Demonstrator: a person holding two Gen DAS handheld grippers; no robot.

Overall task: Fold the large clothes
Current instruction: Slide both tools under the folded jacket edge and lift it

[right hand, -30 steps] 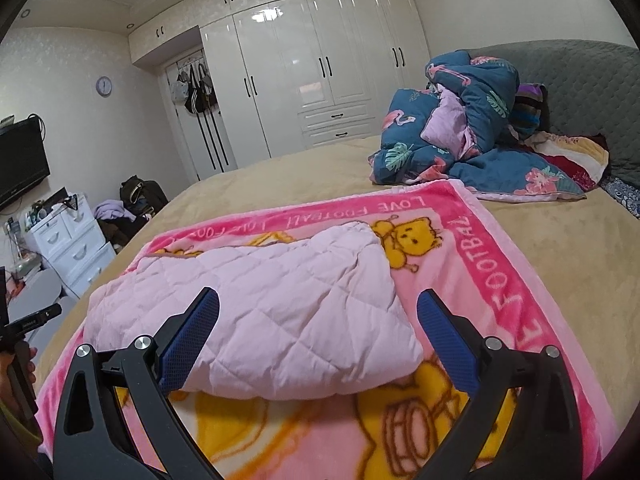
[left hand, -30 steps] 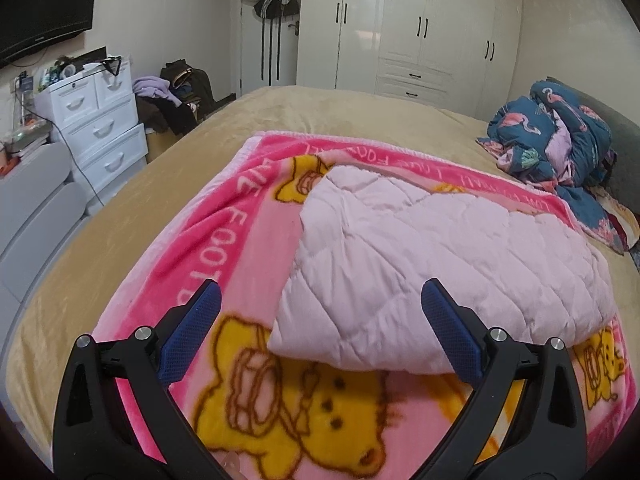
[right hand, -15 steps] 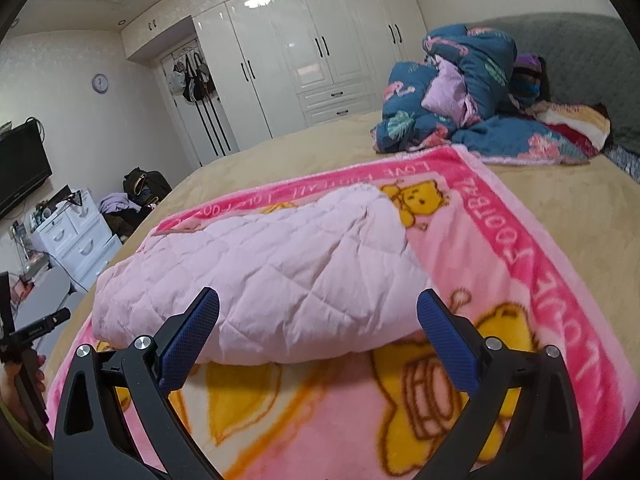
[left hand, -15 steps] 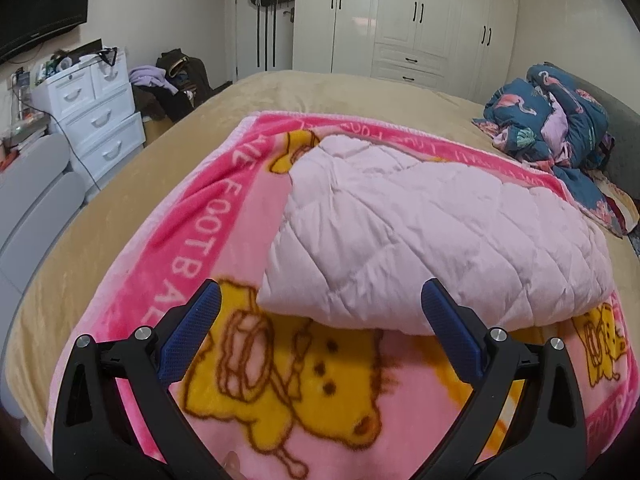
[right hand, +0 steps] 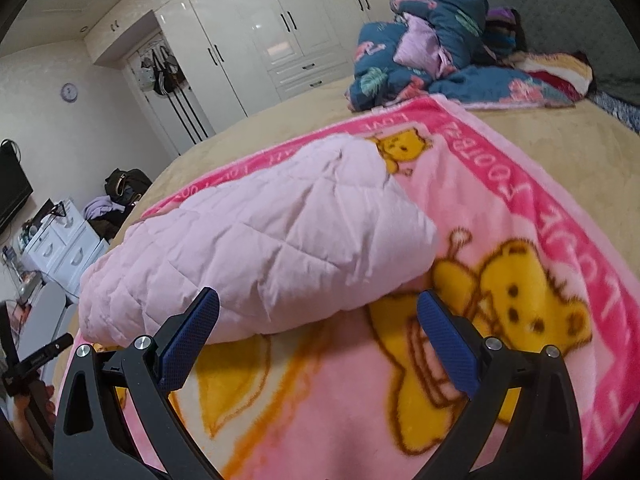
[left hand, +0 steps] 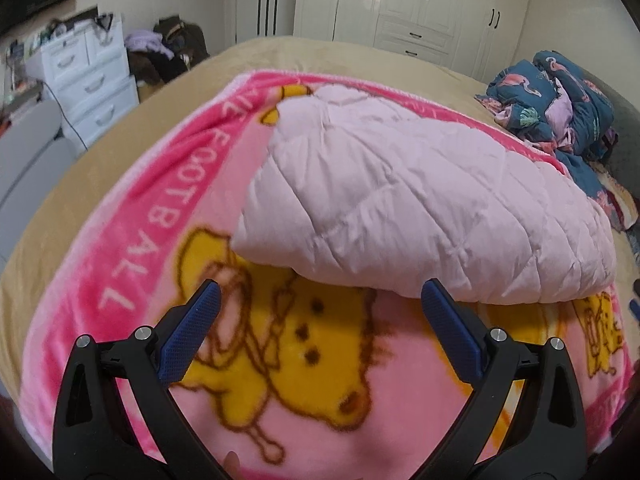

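Although both cameras sat higher and further back a second ago, the pale pink quilted padded garment (left hand: 420, 208) is now seen larger and nearer in each view, so both tools have been brought down and forward toward its near edge. This is judged to mean that a grasp of that edge is being prepared and that the next fold is not yet begun.

The left gripper (left hand: 320, 308) is held with its blue-padded fingers spread wide and nothing between them; the garment's near left corner lies just beyond them. The right gripper (right hand: 318, 312) is likewise spread and empty, its left fingertip (right hand: 200, 312) shown against the garment's rounded hem, though contact cannot be judged through the blur.

The garment is laid on the bright pink fleece blanket printed with yellow bears (left hand: 280, 380), roughly at that blanket's middle, and it appears already doubled over once. Its long axis is run across the blanket, from the blanket's left lettered border toward its right border, parallel to the edge nearest the tools. One narrower end is pointed away, toward the blanket's far border. Beyond the blanket's far right corner a heap of dark blue flamingo-print bedding (right hand: 432, 52) is left on the tan bedspread (left hand: 100, 168).
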